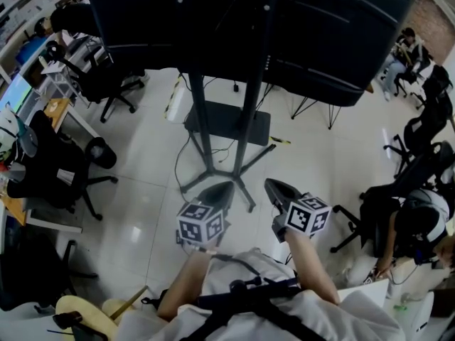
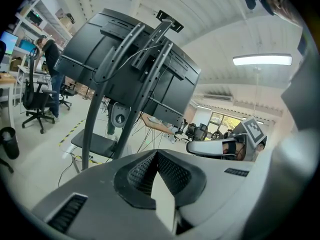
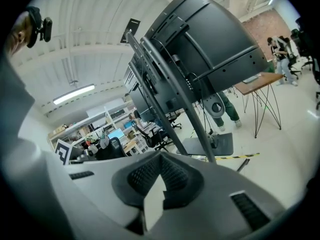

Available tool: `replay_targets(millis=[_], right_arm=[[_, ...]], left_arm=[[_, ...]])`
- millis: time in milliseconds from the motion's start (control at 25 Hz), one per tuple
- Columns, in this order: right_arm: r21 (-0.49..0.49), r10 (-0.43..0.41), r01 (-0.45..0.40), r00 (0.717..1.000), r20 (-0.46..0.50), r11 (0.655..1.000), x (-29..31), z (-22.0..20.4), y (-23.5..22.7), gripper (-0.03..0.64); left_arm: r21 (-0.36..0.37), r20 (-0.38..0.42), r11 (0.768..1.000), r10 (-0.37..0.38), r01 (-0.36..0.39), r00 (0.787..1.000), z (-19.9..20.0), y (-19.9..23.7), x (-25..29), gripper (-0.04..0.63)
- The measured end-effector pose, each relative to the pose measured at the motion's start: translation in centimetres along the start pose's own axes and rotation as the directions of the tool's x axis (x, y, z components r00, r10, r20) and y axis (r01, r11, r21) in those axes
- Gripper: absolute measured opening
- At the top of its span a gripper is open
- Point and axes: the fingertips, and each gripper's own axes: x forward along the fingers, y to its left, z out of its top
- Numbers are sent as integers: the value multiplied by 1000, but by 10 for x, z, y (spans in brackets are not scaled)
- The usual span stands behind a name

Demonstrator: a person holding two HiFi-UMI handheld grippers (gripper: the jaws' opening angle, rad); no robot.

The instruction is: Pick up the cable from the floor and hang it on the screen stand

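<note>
A tall screen stand [image 1: 205, 130] with two dark posts carries a big dark screen [image 1: 249, 20] and rests on splayed legs on the pale floor. A thin black cable [image 1: 182, 163] trails over the tiles beside its left post. My left gripper [image 1: 227, 185] and right gripper [image 1: 270, 183] hover side by side just in front of the stand's legs, both shut with nothing in them. In the left gripper view the shut tips [image 2: 156, 152] point at the stand [image 2: 95, 114]; a cable [image 2: 64, 170] lies by its base. In the right gripper view the tips [image 3: 161, 154] face the posts [image 3: 195, 114].
Black office chairs [image 1: 106, 84] [image 1: 64, 180] and a round bin [image 1: 102, 152] stand at the left by desks. A seated person [image 1: 416, 226] and more chairs are at the right. A black shelf plate [image 1: 227, 123] sits low on the stand. Striped tape [image 1: 173, 99] marks the floor.
</note>
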Motion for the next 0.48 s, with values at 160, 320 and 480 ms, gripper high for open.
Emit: replay_targets(millis=[160,320,480], right_arm=[[-4,12,-12,1000,-4,1000,1,-2,3,8],[-1,25,-25,1000,-9,1000,4,-3,3,8],[3,33,-33,999,-13,999,8,0,5,8]], left_arm=[[-1,-3,1000,10,-10,1000,-3,-1,-3,0],[-8,-5,1000,18,-18,1000,-7,-1,-5,0],[-17,-8,999,33,-33,999,-7,4,-7,0]])
